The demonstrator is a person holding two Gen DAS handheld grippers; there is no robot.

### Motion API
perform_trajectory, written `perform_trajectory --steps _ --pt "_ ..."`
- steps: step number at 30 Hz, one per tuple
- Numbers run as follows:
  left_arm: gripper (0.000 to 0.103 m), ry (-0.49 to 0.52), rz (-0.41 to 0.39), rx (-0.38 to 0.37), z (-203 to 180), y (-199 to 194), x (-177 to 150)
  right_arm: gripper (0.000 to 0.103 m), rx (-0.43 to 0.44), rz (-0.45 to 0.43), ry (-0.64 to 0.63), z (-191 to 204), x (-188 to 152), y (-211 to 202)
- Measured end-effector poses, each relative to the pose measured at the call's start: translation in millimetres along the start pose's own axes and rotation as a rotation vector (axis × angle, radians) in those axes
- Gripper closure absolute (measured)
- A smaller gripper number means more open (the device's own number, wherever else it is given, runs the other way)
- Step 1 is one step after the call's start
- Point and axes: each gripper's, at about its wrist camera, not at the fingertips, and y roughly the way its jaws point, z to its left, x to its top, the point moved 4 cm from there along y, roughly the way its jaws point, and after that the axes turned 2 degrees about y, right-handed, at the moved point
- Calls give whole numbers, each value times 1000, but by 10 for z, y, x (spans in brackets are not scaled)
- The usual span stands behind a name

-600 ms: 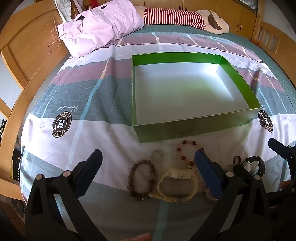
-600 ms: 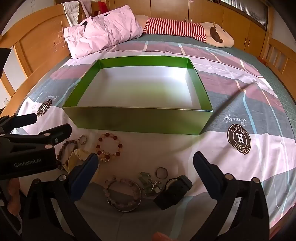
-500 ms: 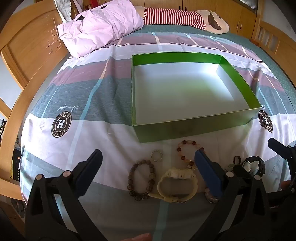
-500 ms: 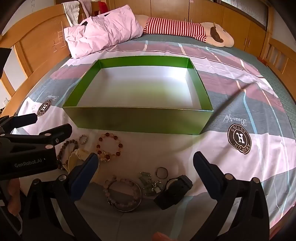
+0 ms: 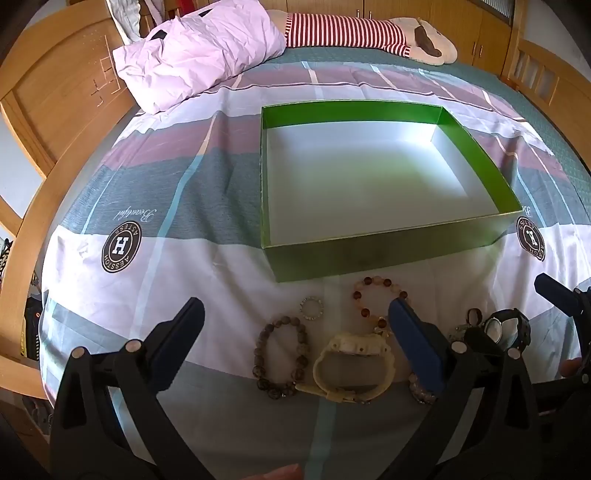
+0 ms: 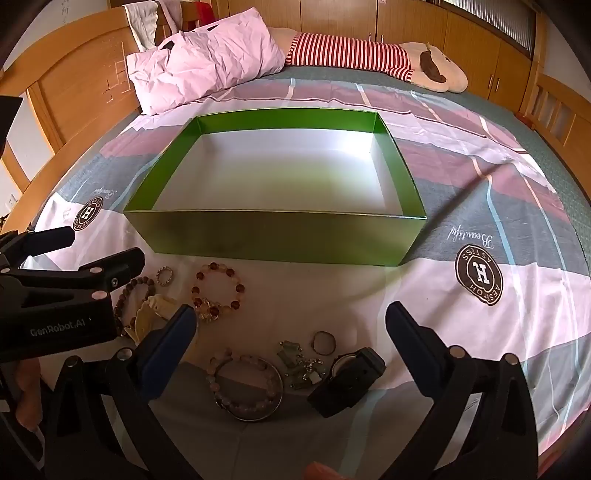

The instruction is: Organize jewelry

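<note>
An empty green box (image 5: 388, 254) (image 6: 280, 236) with a white floor sits on the bed. In front of it lies jewelry: a dark bead bracelet (image 5: 280, 356), a small ring (image 5: 311, 308), a cream watch (image 5: 351, 365), a red-and-pale bead bracelet (image 5: 376, 295) (image 6: 218, 291), a black watch (image 5: 508, 328) (image 6: 347, 382), a pale bead bracelet with a bangle (image 6: 245, 386), a ring (image 6: 324, 342) and small green charms (image 6: 295, 363). My left gripper (image 5: 295, 325) is open above the cream watch. My right gripper (image 6: 288, 332) is open above the charms and black watch.
A pink pillow (image 5: 195, 51) and a red-striped plush toy (image 5: 354, 31) lie at the head of the bed. Wooden bed frame (image 5: 55, 110) runs along the left. The left gripper body (image 6: 59, 299) shows at the right wrist view's left.
</note>
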Motion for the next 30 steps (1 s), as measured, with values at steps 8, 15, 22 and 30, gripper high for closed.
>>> perform_trajectory --steps 8,15,22,30 --pt "2 0 2 2 -6 1 -8 1 1 4 1 -12 -2 6" --pt "2 1 2 2 -4 3 -6 1 0 7 -1 -14 -3 14" --pt "2 1 4 2 -4 3 -3 1 0 9 -1 -10 -10 14" --pt "2 2 6 3 -13 10 -8 1 -5 20 -8 4 -32 43"
